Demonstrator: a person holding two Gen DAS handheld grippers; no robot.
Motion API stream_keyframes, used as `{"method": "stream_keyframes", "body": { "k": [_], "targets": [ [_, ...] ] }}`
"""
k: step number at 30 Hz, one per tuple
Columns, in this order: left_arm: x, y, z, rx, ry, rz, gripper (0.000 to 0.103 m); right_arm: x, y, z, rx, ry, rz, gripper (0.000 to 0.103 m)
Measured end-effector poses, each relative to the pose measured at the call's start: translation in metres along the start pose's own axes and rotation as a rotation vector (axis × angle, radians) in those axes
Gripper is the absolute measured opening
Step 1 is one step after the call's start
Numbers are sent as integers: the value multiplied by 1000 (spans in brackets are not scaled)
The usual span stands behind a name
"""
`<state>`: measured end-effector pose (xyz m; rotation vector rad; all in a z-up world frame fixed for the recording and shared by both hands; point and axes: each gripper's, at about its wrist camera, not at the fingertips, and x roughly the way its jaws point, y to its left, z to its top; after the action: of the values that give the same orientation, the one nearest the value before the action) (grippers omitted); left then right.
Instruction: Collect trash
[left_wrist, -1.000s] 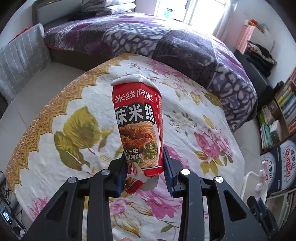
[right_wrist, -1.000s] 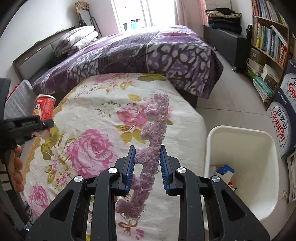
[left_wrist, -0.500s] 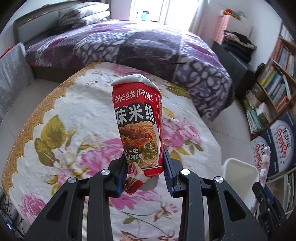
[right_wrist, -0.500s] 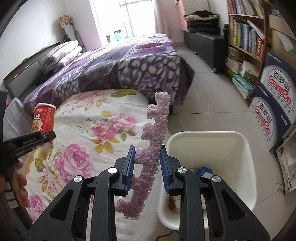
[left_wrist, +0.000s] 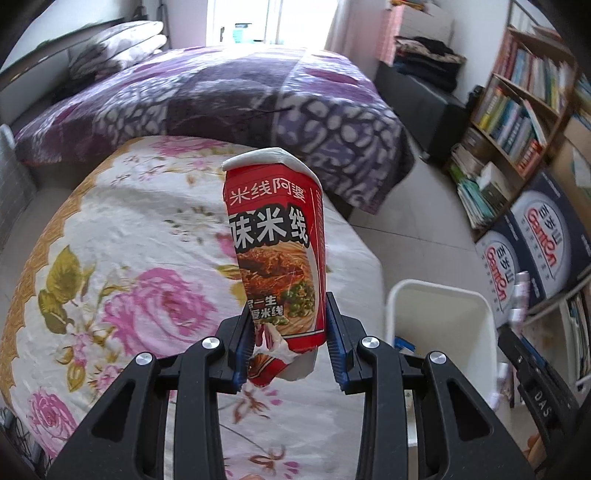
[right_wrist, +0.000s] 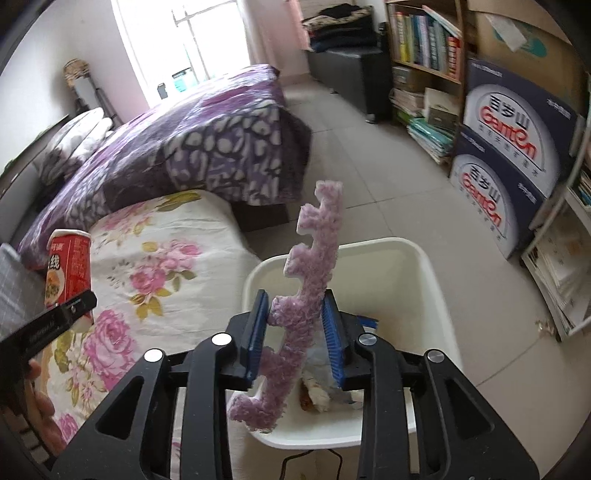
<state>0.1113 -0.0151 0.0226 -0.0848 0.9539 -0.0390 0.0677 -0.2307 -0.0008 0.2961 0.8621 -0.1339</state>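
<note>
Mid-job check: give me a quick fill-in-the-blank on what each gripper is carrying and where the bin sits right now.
1. The left gripper is shut on a red ____ cup.
2. The right gripper is shut on a notched foam strip coloured ____.
3. In the right wrist view, the foam strip hangs over the white ____.
4. The bin stands on the floor beside the ____-patterned cloth.

Missing words: noodle; purple; bin; flower

Bin (right_wrist: 436, 280) mouth open above, trash only at bottom; floral tabletop (right_wrist: 177, 273) hems left, stacked boxes (right_wrist: 517, 147) well right.
</note>
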Motion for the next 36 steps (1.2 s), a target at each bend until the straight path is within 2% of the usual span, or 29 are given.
{"method": "stream_keyframes", "body": {
  "k": [3, 13, 18, 23, 25, 27, 30, 33, 34, 36],
  "targets": [
    [1, -18, -4, 30, 3, -19, 35, -6, -13, 0, 24, -21, -26, 51],
    [4, -74, -17, 120, 21, -91, 35, -15, -62, 2, 134, -33, -101, 68],
    [5, -103, -26, 173, 32, -151, 35, -23, -89, 2, 206, -45, -138, 83],
    [8, -128, -33, 193, 73, -276, 38, -33, -113, -1, 250, -76, -202, 89],
    [7, -134, -34, 195, 77, -317, 55, -35, -118, -2, 259, -81, -216, 89],
    [2, -139, -34, 198, 70, -353, 62, -39, -123, -3, 268, -92, -234, 90],
    [-6, -142, -37, 218, 39, -344, 67, -46, -121, -3, 235, -123, -263, 91],
    [-14, -137, -37, 223, 6, -303, 70, -55, -107, -5, 162, -185, -312, 95],
    [-16, -134, -37, 224, -7, -284, 74, -58, -103, -5, 145, -205, -326, 96],
    [-28, -123, -37, 221, -78, -187, 78, -65, -91, -7, 104, -253, -354, 96]
  ]
}}
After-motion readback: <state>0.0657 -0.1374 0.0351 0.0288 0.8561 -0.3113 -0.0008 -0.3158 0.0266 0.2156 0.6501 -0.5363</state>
